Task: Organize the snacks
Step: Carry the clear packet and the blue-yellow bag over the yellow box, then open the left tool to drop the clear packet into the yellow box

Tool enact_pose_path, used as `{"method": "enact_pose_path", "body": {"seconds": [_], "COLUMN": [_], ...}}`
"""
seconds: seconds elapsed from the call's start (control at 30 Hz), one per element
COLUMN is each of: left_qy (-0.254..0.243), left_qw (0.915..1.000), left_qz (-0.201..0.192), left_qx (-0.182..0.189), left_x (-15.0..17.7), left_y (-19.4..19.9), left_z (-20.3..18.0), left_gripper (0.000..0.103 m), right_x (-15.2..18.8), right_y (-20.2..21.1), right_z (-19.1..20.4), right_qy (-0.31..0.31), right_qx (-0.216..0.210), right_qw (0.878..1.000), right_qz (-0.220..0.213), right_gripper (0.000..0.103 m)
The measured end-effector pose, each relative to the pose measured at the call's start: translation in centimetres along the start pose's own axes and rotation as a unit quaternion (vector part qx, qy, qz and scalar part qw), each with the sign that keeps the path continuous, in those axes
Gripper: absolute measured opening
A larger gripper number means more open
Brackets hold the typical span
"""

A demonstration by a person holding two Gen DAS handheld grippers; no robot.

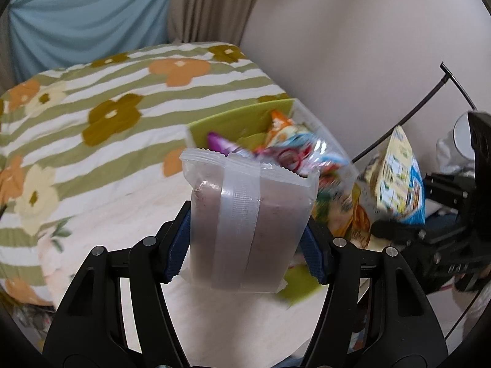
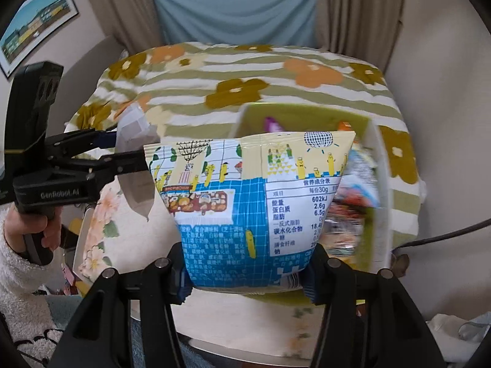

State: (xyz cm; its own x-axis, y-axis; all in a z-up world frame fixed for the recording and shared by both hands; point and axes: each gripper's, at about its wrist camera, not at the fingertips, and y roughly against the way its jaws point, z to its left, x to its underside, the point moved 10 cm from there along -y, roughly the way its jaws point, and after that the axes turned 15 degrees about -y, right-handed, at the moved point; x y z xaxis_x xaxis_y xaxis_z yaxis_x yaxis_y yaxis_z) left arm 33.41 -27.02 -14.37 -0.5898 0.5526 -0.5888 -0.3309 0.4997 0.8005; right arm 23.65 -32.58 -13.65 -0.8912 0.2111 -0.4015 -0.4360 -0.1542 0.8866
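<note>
My left gripper (image 1: 247, 234) is shut on a frosted see-through pouch (image 1: 245, 196) with a brownish filling; its blue pads (image 1: 179, 239) press both sides. In the right wrist view, my right gripper (image 2: 247, 265) is shut on a blue and yellow snack bag (image 2: 242, 184) with a nutrition table. Behind both packs is a green box (image 1: 239, 122) that holds several bright snack packets (image 1: 294, 153). The same box (image 2: 307, 116) is half hidden behind the bag. Each view shows the other gripper: the right gripper (image 1: 411, 205) with its bag (image 1: 399, 178), and the left gripper (image 2: 130, 147) with its pouch (image 2: 138, 184).
A bed with a green-striped floral blanket (image 1: 107, 107) lies behind the box. A pale floral tabletop (image 1: 129, 214) is below the grippers. A black cable (image 1: 408, 122) arcs at the right by the wall. A hand in a white fleecy sleeve (image 2: 18, 263) holds the left gripper's handle.
</note>
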Motion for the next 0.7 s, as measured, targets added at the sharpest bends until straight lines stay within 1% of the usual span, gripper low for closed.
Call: {"method": "enact_pose_path", "body": {"seconds": [0.17,0.27,0.3,0.33,0.37,0.4,0.47,0.57,0.7], "left_qy": [0.012,0.033,0.042,0.050,0.055,0.060,0.066,0.076,0.092], "left_qw": [0.9999,0.9991,0.9988,0.9985,0.9983,0.9981,0.9976,0.9962,0.9937], "left_qz": [0.009,0.018,0.019,0.019,0.018,0.013,-0.003,-0.008,-0.013], "left_qx": [0.003,0.017,0.016,0.010,0.002,-0.007,-0.020,-0.041,-0.062], "left_x": [-3.7,-5.3,-5.8,-6.3,-6.4,-6.7,-6.9,-6.1,-3.8], "left_y": [-4.1,-6.7,-7.4,-7.9,-8.0,-7.9,-7.3,-6.5,-4.9], "left_z": [-2.4,-3.0,-2.9,-2.6,-2.4,-2.1,-1.5,-0.4,0.4], "left_gripper": [0.061,0.061,0.067,0.079,0.086,0.095,0.097,0.097,0.097], "right_x": [-1.0,-1.4,-1.7,-1.8,-2.0,-2.2,-2.5,-2.7,-3.0], "right_y": [0.0,-0.5,-0.6,-0.8,-0.9,-1.0,-1.1,-1.0,-1.0], "right_z": [-3.7,-5.5,-6.3,-7.0,-7.8,-8.4,-9.0,-9.3,-8.8], "right_qy": [0.003,0.002,-0.003,-0.007,-0.012,-0.016,-0.015,-0.004,0.002], "right_qx": [-0.011,-0.016,-0.013,-0.012,-0.016,-0.022,-0.028,-0.028,-0.037], "right_qw": [1.000,1.000,1.000,1.000,1.000,1.000,0.999,1.000,0.999], "right_qz": [0.000,0.004,0.005,0.007,0.009,0.011,0.013,0.006,-0.009], "right_gripper": [0.051,0.051,0.051,0.051,0.051,0.051,0.051,0.051,0.051]}}
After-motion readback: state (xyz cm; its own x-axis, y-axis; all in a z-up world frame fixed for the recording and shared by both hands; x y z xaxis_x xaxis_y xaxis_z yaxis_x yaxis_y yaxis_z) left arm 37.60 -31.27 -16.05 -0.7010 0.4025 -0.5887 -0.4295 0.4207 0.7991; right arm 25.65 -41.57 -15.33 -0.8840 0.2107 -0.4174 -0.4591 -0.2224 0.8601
